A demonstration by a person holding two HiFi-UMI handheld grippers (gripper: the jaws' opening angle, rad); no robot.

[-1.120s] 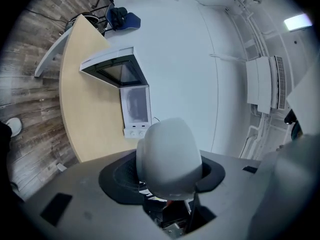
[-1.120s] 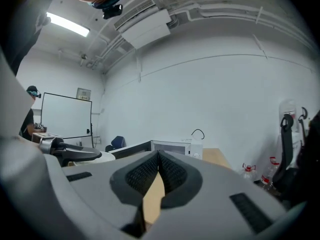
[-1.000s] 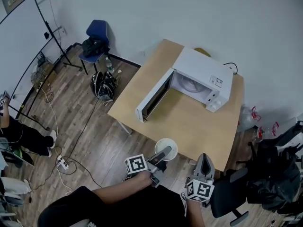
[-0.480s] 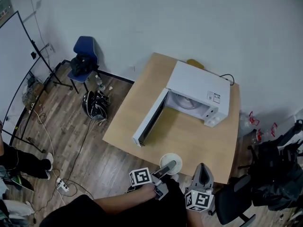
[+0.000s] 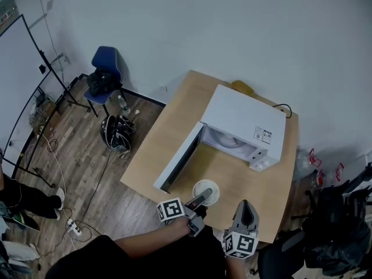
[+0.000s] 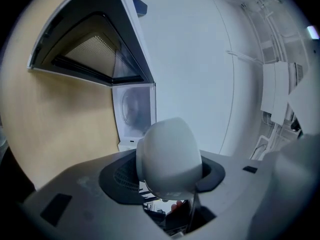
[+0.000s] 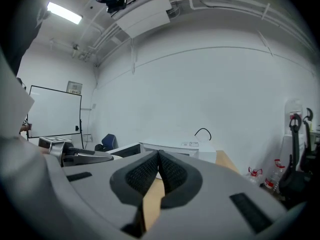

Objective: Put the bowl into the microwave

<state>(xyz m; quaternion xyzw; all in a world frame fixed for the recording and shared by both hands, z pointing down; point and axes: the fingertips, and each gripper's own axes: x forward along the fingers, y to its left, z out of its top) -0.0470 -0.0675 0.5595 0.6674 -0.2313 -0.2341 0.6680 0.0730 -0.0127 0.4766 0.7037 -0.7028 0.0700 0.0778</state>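
A white bowl [image 5: 206, 192] hangs over the near part of the wooden table [image 5: 174, 127], with my left gripper [image 5: 203, 197] shut on its rim. In the left gripper view the bowl [image 6: 169, 156] fills the gap between the dark pads. The white microwave [image 5: 244, 124] stands at the table's back right. Its door [image 5: 177, 164] swings open to the left, and the cavity with its glass plate [image 6: 134, 109] faces the bowl. My right gripper [image 5: 244, 214] hovers at the table's near edge, right of the bowl. Its pads [image 7: 150, 171] meet with nothing between them.
A blue chair [image 5: 103, 68] with a bag and a dark backpack [image 5: 116, 133] stand on the floor left of the table. A whiteboard [image 5: 20, 80] and floor cables lie further left. A black office chair [image 5: 290, 254] and bags crowd the right side.
My left gripper has carried the bowl from the table's near edge forward over the table, closer to the open microwave. The right gripper stays shut beside it.
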